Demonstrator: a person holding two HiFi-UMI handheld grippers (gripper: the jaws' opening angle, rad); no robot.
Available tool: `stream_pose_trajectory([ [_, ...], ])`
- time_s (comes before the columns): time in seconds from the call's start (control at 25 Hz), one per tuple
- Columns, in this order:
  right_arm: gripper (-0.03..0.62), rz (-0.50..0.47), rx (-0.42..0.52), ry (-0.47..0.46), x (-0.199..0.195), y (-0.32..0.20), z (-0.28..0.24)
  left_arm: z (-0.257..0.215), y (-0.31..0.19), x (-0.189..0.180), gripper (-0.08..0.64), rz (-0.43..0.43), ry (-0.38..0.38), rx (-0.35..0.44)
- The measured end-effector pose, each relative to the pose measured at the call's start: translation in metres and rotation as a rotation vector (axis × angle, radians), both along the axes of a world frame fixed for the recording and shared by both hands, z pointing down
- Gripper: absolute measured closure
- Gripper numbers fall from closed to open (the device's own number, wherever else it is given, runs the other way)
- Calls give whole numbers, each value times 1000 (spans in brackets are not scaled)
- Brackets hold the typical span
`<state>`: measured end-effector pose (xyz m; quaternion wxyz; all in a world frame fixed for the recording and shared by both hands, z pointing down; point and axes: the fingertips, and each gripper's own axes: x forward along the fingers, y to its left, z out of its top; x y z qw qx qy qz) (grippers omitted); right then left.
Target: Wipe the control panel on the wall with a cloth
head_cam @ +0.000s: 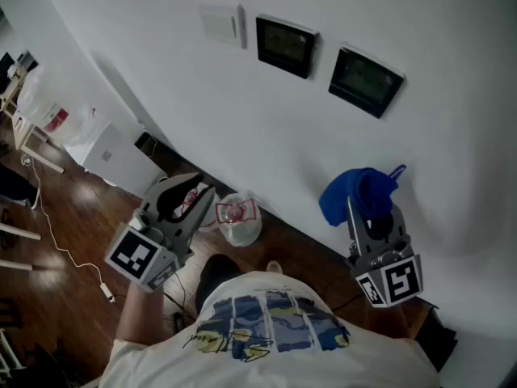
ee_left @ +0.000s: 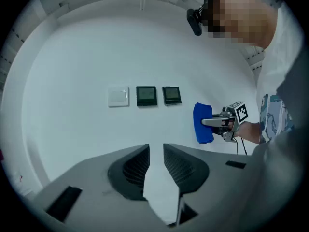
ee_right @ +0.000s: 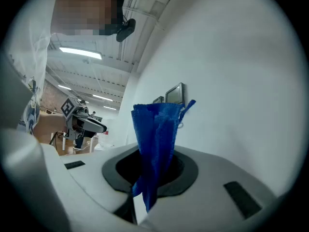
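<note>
Two dark control panels (head_cam: 285, 45) (head_cam: 365, 81) hang on the white wall, right of a white switch plate (head_cam: 222, 24). My right gripper (head_cam: 370, 210) is shut on a bunched blue cloth (head_cam: 359, 192), held below the right panel and short of the wall. In the right gripper view the cloth (ee_right: 155, 139) stands up between the jaws, with a panel (ee_right: 175, 94) beyond it. My left gripper (head_cam: 203, 191) is lower left, slightly open and empty. The left gripper view faces the panels (ee_left: 146, 95) (ee_left: 172, 95) from farther back, and shows the cloth (ee_left: 203, 123) and right gripper (ee_left: 217, 122).
A white plastic bag (head_cam: 238, 221) lies at the foot of the wall. A white cabinet (head_cam: 109, 153) stands to its left. A cable (head_cam: 65, 253) runs across the wooden floor. A small table (head_cam: 32, 132) is at the far left.
</note>
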<state>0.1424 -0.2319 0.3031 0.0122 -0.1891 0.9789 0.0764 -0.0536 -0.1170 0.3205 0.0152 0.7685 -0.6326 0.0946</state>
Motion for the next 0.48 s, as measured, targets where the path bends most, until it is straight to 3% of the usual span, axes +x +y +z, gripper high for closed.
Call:
stream_pose_trajectory([
  [0.2,518,58,63,7,-62,-5,-10,5,-13,-58,486,68,26,15],
  [0.48,518,292,129,17,-133,6,-39,9,-9,-140,488,260,30,-1],
])
